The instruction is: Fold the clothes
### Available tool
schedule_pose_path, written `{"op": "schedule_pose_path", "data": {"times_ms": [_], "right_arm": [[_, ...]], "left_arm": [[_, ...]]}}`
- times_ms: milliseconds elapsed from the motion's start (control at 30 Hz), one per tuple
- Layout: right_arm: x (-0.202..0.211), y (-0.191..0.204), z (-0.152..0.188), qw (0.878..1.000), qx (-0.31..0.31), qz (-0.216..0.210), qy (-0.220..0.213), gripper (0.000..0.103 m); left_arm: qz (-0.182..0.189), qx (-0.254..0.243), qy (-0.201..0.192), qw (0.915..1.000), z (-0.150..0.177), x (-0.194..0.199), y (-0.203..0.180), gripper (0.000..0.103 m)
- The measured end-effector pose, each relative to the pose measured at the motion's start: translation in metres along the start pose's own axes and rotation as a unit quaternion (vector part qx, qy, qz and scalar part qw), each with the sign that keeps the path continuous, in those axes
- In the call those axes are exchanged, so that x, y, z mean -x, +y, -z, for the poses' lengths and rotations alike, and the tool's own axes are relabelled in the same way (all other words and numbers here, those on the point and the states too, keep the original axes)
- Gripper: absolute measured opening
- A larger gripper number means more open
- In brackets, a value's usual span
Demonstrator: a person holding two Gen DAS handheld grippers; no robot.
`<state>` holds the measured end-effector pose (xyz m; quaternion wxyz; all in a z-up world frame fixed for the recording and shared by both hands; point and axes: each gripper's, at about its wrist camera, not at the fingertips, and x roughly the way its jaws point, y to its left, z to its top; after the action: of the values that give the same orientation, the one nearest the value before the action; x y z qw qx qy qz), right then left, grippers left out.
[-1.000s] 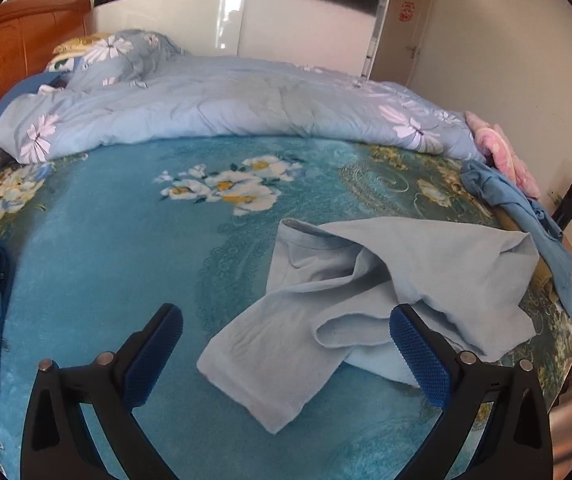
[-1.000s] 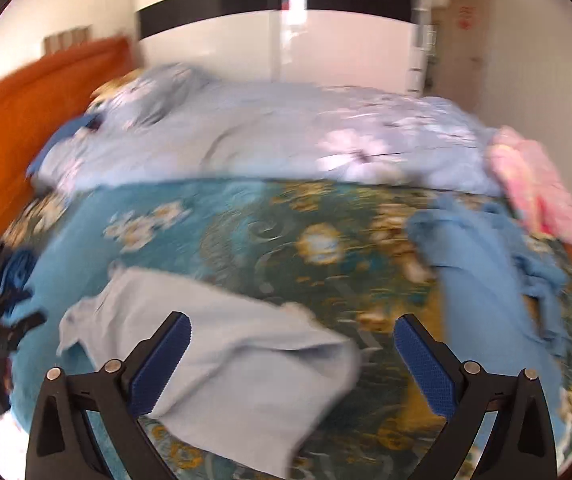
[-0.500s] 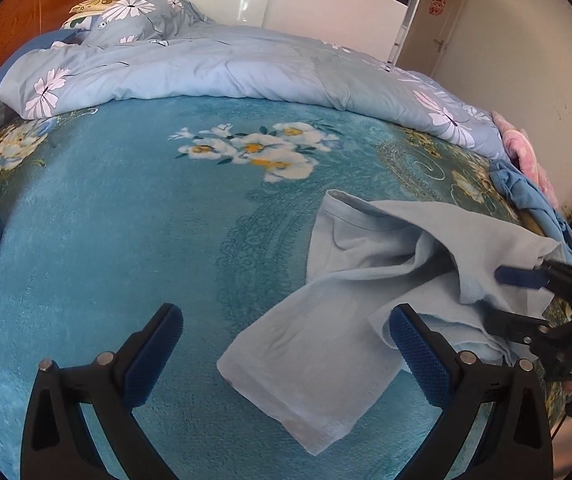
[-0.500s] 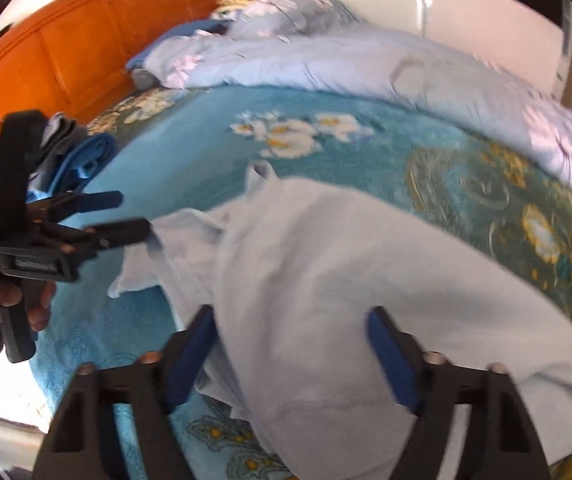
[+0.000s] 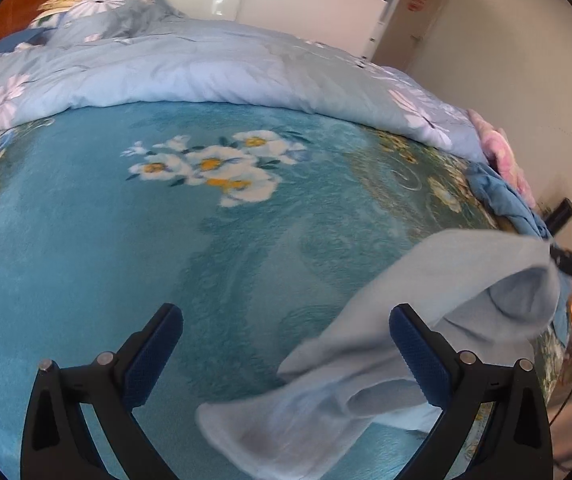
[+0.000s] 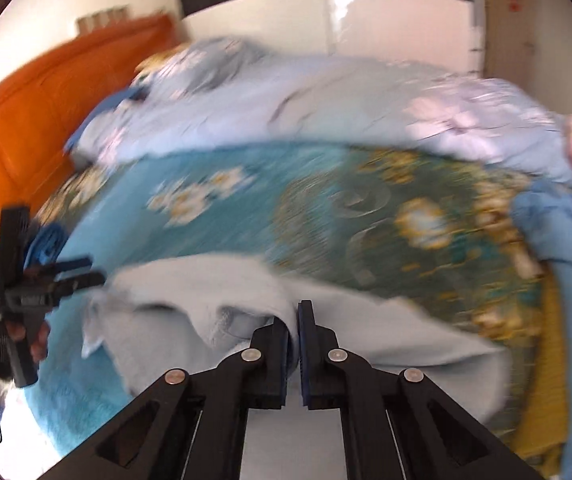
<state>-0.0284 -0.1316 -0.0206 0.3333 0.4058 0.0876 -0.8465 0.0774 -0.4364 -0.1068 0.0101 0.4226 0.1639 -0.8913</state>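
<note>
The right gripper (image 6: 296,320) has its fingers clamped on a fold of the pale blue shirt (image 5: 426,320), lifting it off the bed (image 5: 166,240). The left gripper (image 5: 286,364) hangs wide apart over the shirt's near end, holding nothing.

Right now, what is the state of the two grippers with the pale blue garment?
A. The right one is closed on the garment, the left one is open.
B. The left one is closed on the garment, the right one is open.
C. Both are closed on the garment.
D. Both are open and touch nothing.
A: the right gripper has its jaws pinched on a fold of the pale blue garment, while the left gripper stands wide open.
</note>
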Motion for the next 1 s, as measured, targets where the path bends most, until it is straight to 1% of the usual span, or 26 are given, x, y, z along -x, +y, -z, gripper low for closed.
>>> {"op": "schedule_pose_path", "data": {"times_ms": [133, 233, 400, 467, 600, 633, 733, 767, 833, 867, 900, 933, 1000], "right_arm": [[0.016, -0.028, -0.007, 0.999, -0.026, 0.025, -0.018, 0.005], [0.021, -0.037, -0.010, 0.999, -0.036, 0.031, -0.026, 0.005], [0.029, -0.049, -0.014, 0.997, -0.049, 0.038, -0.039, 0.005], [0.030, -0.055, -0.018, 0.997, -0.054, 0.038, -0.043, 0.005], [0.032, -0.060, -0.019, 0.997, -0.058, 0.037, -0.045, 0.005], [0.032, -0.061, -0.019, 0.996, -0.061, 0.035, -0.045, 0.005], [0.031, -0.060, -0.020, 0.997, -0.061, 0.031, -0.045, 0.005], [0.031, -0.059, -0.021, 0.997, -0.060, 0.030, -0.045, 0.005], [0.031, -0.058, -0.021, 0.997, -0.058, 0.028, -0.046, 0.005], [0.032, -0.057, -0.021, 0.997, -0.057, 0.027, -0.046, 0.005], [0.032, -0.056, -0.020, 0.997, -0.057, 0.026, -0.047, 0.005], [0.032, -0.055, -0.018, 0.997, -0.057, 0.024, -0.048, 0.005], [0.032, -0.055, -0.020, 0.997, -0.058, 0.024, -0.049, 0.005]], "left_arm": [[0.032, -0.053, 0.000, 0.9981, 0.002, -0.005, -0.027, 0.103], [0.052, -0.082, -0.001, 0.9952, 0.006, -0.003, -0.041, 0.103], [0.086, -0.105, 0.000, 0.9908, 0.009, 0.007, -0.051, 0.103], [0.085, -0.124, -0.005, 0.9886, 0.013, 0.013, -0.057, 0.103], [0.063, -0.174, 0.003, 0.9828, 0.023, 0.017, -0.066, 0.103], [0.058, -0.179, 0.002, 0.9822, 0.024, 0.017, -0.067, 0.103], [0.062, -0.164, -0.011, 0.9845, 0.020, 0.020, -0.063, 0.103], [0.054, -0.164, -0.013, 0.9849, 0.018, 0.020, -0.062, 0.103], [0.029, -0.168, -0.014, 0.9852, 0.015, 0.018, -0.063, 0.098], [0.016, -0.178, -0.013, 0.9839, 0.014, 0.017, -0.064, 0.088], [0.012, -0.185, -0.010, 0.9827, 0.014, 0.015, -0.066, 0.078], [0.011, -0.189, -0.005, 0.9818, 0.014, 0.012, -0.067, 0.076], [0.019, -0.196, 0.002, 0.9804, 0.017, 0.009, -0.069, 0.075]]}}
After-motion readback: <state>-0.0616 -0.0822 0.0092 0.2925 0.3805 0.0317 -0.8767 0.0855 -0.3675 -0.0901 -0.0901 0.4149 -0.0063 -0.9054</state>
